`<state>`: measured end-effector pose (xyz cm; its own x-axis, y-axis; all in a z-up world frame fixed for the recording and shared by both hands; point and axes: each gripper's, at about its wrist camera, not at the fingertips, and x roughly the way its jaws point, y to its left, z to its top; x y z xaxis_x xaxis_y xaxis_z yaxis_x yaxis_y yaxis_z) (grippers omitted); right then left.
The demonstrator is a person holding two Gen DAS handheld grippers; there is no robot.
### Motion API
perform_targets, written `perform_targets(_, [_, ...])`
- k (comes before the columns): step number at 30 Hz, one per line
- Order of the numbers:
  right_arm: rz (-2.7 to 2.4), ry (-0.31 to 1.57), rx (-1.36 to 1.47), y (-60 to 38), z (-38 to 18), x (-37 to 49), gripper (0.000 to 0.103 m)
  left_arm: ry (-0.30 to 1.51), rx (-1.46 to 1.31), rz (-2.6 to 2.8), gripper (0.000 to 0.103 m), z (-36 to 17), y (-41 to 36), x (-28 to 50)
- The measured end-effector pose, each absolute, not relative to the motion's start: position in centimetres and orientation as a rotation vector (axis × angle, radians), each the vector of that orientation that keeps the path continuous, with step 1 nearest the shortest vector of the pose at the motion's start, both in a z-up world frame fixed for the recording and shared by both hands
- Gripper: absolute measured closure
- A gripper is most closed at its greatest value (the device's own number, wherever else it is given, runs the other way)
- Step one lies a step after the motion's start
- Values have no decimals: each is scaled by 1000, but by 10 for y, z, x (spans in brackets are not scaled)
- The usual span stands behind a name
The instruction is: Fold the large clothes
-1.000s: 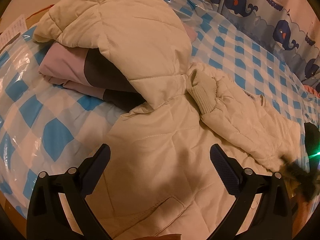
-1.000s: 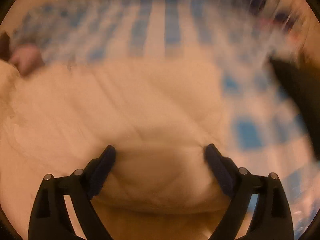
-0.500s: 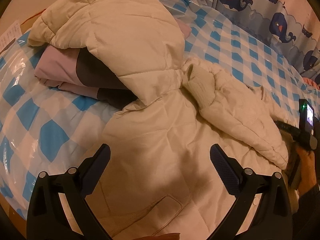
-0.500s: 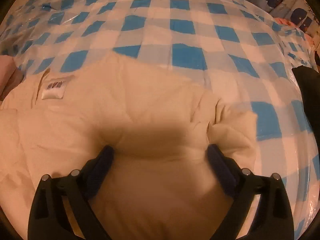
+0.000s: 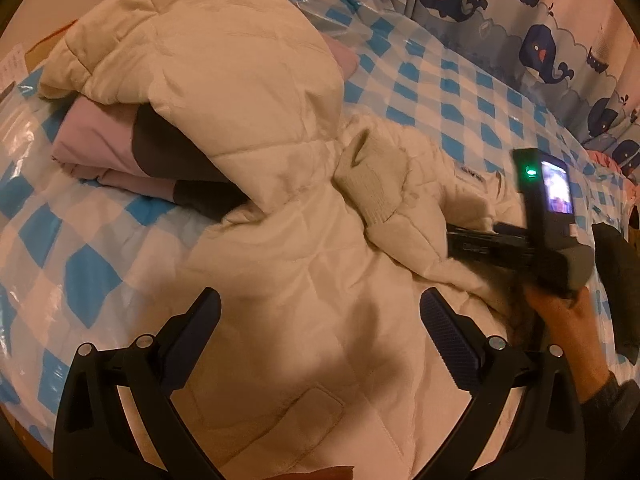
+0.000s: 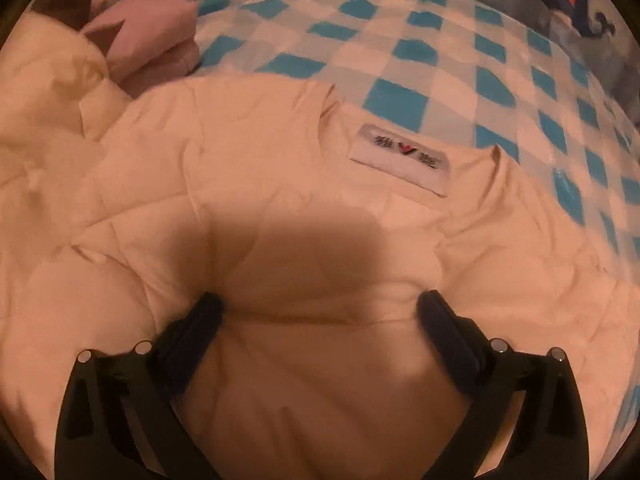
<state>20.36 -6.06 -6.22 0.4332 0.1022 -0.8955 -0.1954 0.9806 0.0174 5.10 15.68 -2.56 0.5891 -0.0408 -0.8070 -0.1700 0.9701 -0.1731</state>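
Note:
A cream quilted jacket (image 5: 304, 264) lies spread on a blue-and-white checked bed cover (image 5: 80, 272). Its hood (image 5: 224, 64) drapes over a folded pink and grey garment (image 5: 104, 148). A ribbed cuff (image 5: 372, 188) of one sleeve lies folded across the body. My left gripper (image 5: 320, 316) is open just above the jacket's lower front. My right gripper (image 6: 320, 316) is open, its fingers pressing into the padding below the neck label (image 6: 400, 160); it also shows in the left wrist view (image 5: 532, 240) at the jacket's right side.
A whale-print curtain (image 5: 540, 48) hangs behind the bed. The pink garment (image 6: 148, 40) sits at the far left in the right wrist view. A dark object (image 5: 616, 280) lies at the right edge of the bed.
My right gripper has come in from the right over the jacket and now presses on it near the collar label. The left gripper has hardly moved.

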Motion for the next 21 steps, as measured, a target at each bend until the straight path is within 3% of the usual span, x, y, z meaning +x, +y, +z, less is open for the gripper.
perform_targets(4, [224,955,-36,-86,-4,132,7,924,-300,60,7,-17,171,50])
perform_targets(8, [273,921,12,-119,16,41,7,898,-440,-44,7,1,202,47])
perform_targets(14, [301,918,161,-175,-19,-50,7,801,-737,-136,7,24,313,61])
perform_targets(21, [256,964,225,-181,-51,-41,7,694,-988,-167,7,12,436,91])
